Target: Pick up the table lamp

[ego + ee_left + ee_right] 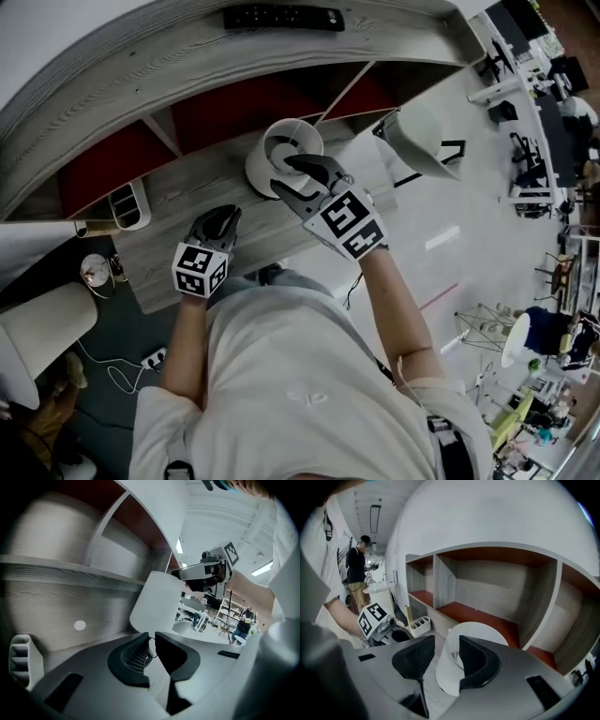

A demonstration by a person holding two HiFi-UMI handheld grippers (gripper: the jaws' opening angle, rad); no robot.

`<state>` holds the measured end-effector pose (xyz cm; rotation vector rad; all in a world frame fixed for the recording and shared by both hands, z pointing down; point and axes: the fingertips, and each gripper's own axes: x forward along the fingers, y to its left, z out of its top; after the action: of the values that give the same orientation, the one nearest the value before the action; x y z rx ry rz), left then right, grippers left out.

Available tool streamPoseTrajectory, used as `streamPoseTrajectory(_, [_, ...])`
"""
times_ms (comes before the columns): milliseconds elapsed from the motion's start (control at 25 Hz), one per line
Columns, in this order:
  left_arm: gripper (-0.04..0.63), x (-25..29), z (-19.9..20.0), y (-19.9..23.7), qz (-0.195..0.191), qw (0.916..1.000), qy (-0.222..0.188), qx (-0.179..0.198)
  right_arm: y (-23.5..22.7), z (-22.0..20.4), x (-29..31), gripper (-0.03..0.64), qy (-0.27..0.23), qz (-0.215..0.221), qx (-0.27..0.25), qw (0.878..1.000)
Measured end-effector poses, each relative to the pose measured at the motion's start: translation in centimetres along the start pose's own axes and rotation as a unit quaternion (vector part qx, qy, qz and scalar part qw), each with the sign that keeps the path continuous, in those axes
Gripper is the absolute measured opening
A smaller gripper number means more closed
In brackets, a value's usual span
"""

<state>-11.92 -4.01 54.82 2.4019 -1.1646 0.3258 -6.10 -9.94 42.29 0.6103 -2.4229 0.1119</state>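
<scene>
The table lamp's white drum shade stands on the pale wooden desk in front of the shelf unit. My right gripper is at the shade's top, open. In the right gripper view the near wall of the shade sits between the jaws of this gripper, and the pads stand clear of it. My left gripper hovers low over the desk to the shade's left, shut, with nothing held. The left gripper view has the shade just beyond its tips. The lamp's base is hidden.
Red-backed shelf compartments rise right behind the lamp. A white slotted organiser stands at the desk's left, with a small clock below it. A black remote lies on the shelf top. Another white lamp is at the right.
</scene>
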Motion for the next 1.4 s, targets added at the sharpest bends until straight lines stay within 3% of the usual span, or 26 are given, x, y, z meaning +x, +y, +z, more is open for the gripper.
streamPoseTrajectory(200, [0.081,0.4,-1.1,2.4,-0.036,0.9991,0.018,0.008,0.1,-0.8,2.3,0.186,0.05,-0.032,-0.02,0.998])
streamPoseTrajectory(400, [0.104,1.2,-1.5,2.5,-0.073,0.9967,0.034,0.015,-0.6,-1.1,2.0,0.132,0.085,-0.054,-0.048,0.994])
streamPoseTrajectory(560, [0.117,1.9,-1.9,2.2,-0.1,0.9937,0.047,0.02,-0.7,-1.0,1.5,0.126,0.071,-0.041,-0.02,0.996])
streamPoseTrajectory(840, [0.144,4.0,-3.7,2.3,-0.125,0.9881,0.078,0.045,-1.2,-1.4,0.4,0.112,0.047,-0.023,-0.018,0.998])
streamPoseTrajectory(1080, [0.157,6.8,-4.9,2.1,-0.115,0.9877,0.091,0.053,-1.9,-2.5,-2.0,0.097,0.003,0.017,-0.014,1.0])
streamPoseTrajectory(1400, [0.207,12.2,-6.4,0.9,-0.095,0.9824,0.12,0.107,-3.8,-5.2,-6.1,0.077,-0.049,0.058,-0.017,0.997])
